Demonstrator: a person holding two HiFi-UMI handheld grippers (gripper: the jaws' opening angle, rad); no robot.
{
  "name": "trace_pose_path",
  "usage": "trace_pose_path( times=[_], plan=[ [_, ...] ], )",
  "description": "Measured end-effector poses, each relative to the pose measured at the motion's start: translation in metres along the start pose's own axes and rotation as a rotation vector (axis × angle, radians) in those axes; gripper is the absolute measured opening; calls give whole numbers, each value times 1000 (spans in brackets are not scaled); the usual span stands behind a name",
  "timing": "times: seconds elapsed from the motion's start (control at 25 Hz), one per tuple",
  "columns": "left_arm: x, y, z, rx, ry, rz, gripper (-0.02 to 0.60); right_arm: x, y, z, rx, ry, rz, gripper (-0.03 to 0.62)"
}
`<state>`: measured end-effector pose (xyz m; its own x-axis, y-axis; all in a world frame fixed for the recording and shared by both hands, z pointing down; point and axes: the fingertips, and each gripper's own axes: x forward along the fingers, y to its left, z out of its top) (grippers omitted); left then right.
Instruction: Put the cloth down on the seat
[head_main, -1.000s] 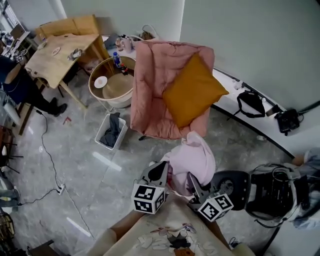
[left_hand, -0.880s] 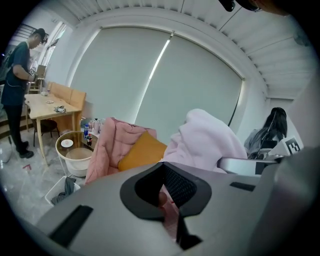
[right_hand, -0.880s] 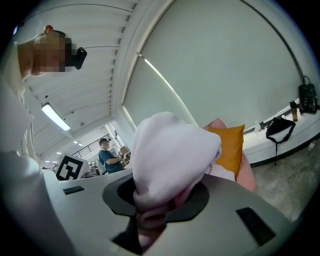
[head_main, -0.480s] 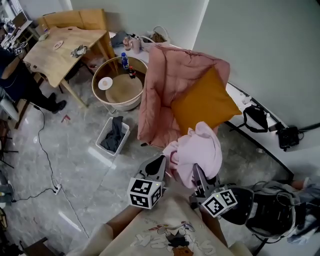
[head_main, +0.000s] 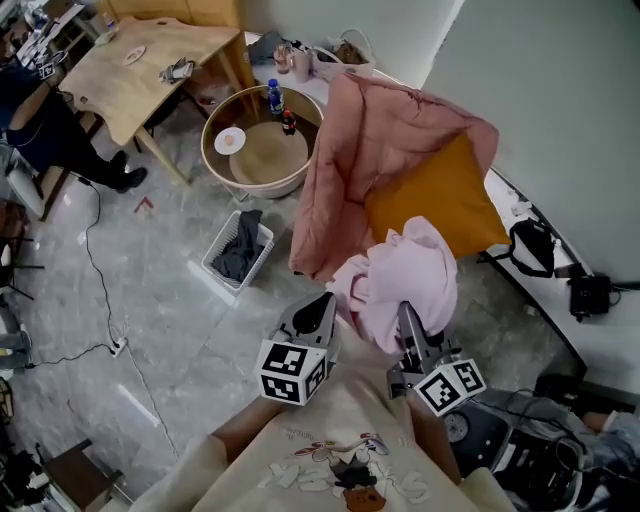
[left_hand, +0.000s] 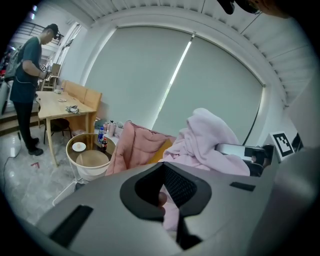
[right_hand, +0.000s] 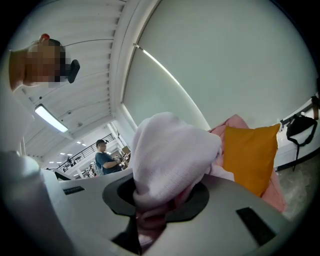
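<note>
Pale pink cloth (head_main: 410, 280), bunched & crumpled, up in air just in front of pink padded seat (head_main: 370, 140) w/ orange cushion (head_main: 440, 200); not on it yet.

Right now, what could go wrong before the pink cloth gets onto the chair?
1. The orange cushion fills much of the pink chair, so the cloth may land on it and slide off.
2. The cloth is bunched deep in the jaws of the left gripper and right gripper; it might snag when they open.
</note>
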<state>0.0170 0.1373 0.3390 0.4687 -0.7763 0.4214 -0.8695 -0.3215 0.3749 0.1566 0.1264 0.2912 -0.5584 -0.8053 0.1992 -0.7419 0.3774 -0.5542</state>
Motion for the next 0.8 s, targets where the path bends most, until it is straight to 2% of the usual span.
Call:
trace_pose_path(
  times=[0.24, 0.48, 0.8],
  plan=[
    [40, 9, 10, 22, 14, 65, 5, 42, -27, 6, -73, 72, 61, 115],
    [88, 14, 35, 28, 8, 115, 5, 85, -57, 25, -75, 141, 130, 115],
    [142, 18, 69, 12, -10, 194, 5, 137, -94, 65, -81, 180, 210, 115]
  ],
)
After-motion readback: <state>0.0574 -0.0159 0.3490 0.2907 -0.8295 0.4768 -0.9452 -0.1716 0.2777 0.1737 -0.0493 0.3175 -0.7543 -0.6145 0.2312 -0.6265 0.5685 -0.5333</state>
